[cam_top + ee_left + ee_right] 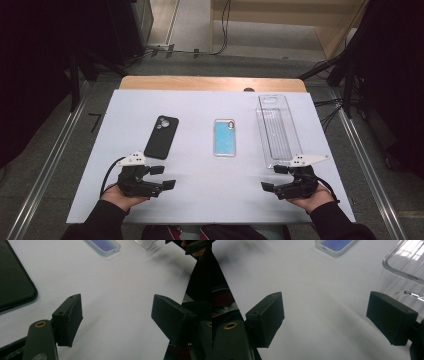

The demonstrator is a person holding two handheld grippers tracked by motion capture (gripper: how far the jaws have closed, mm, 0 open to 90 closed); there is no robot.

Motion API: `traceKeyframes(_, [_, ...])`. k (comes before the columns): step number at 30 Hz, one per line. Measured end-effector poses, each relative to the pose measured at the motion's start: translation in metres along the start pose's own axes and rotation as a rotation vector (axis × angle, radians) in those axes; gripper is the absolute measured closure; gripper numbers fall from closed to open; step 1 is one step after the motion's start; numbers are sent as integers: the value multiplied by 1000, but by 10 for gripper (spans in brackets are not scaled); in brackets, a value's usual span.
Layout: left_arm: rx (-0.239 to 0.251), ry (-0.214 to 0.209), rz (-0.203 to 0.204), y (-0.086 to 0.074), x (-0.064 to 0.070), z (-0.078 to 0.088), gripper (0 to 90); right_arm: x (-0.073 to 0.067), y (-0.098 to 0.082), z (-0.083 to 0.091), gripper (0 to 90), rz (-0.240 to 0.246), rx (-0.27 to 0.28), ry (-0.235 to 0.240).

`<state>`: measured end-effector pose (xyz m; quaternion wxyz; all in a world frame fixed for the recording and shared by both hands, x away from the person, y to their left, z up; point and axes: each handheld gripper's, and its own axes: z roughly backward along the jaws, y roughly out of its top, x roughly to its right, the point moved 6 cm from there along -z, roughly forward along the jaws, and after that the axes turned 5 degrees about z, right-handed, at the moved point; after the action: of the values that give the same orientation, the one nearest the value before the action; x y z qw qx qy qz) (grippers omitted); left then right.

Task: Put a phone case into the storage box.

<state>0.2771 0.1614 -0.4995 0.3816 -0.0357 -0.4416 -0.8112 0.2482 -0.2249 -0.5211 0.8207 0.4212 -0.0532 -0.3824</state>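
At the bottom of the high view, the left tool point(169, 177) and right tool point(272, 178) rest released on the white tabletop point(200, 195). Farther up lie a black phone point(161, 136), a blue-backed clear phone case point(224, 137) and, at right, a clear plastic tray point(277, 131).

White table point(200, 200), black phone point(161, 136) left, blue-backed phone point(224, 137) centre, clear tray point(278, 131) right
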Motion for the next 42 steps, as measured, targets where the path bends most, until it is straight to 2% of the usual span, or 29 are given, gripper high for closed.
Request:
traceKeyframes(7, [2,-3,2,0,0,0,252,0,-1,0,131,-2,-11,2])
traceKeyframes(11, [3,-3,3,0,0,1,252,1,2,1,131,10,-11,-26])
traceKeyframes(15, [3,-2,8,0,-1,1,252,-2,11,4,131,2,18,-3])
traceKeyframes(24, [8,1,14,0,-1,2,252,-17,33,-1,131,9,45,3])
traceKeyframes(30, [11,3,12,1,-1,2,253,-21,42,-11,131,12,35,19])
traceKeyframes(42, [10,4,14,1,-1,2,253,-25,58,-23,140,17,32,14])
